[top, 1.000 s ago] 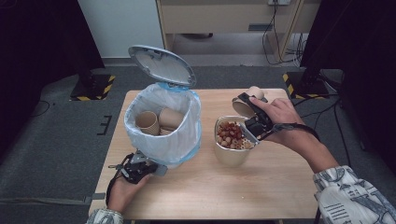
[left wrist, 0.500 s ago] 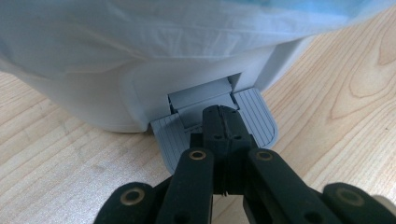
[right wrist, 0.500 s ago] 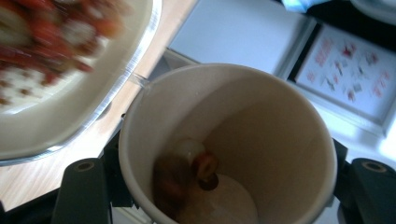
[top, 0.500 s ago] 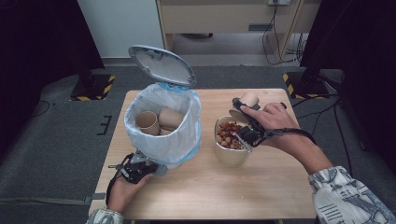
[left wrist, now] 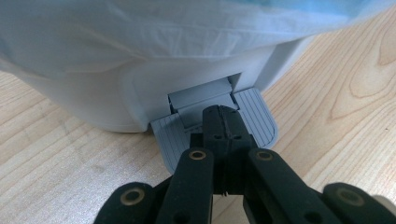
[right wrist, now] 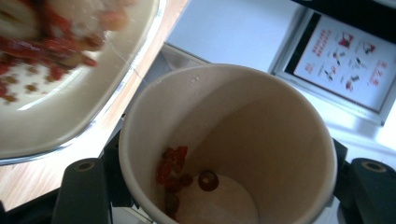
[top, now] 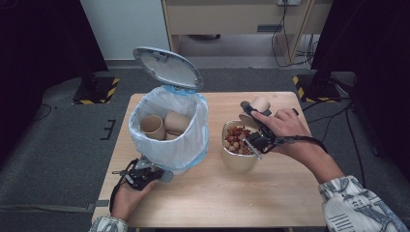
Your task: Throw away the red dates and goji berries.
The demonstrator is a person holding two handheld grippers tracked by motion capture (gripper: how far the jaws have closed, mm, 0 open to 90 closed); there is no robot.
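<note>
Table (top: pixel 270 193): light wood top, carrying every item below.

Bin (top: pixel 167 145): white pedal bin at the left half of the table, lined with a pale bag with a blue hem. Its grey lid (top: pixel 167 67) stands tipped up and back. Several paper cups (top: pixel 164 124) lie inside.

Bowl (top: pixel 237 157): cream-coloured, just right of the bin, holding red and tan dried pieces (top: pixel 234 140). In the right gripper view its rim (right wrist: pixel 93 102) sits at upper left, just beside the held cup.

Left gripper (top: pixel 140 176): at the near foot of the bin, in the person's left hand (top: pixel 128 198). In the left gripper view its jaws are pressed together with nothing between them, tips (left wrist: pixel 223 126) resting on the grey ribbed pedal (left wrist: pixel 254 114) at the bin's base (left wrist: pixel 93 100).

Right gripper (top: pixel 254 123): held in the person's right hand (top: pixel 285 128), above the far right edge of the bowl. Jaws pinch a paper cup (top: pixel 260 104) from both sides; the cup lies tilted, its mouth toward the gripper's camera. In the right gripper view the cup (right wrist: pixel 261 135) sits between the two black jaws, touching both.

Cup contents (right wrist: pixel 175 172): a few red dried bits clinging near the cup's bottom, on the side nearest the bowl.
</note>
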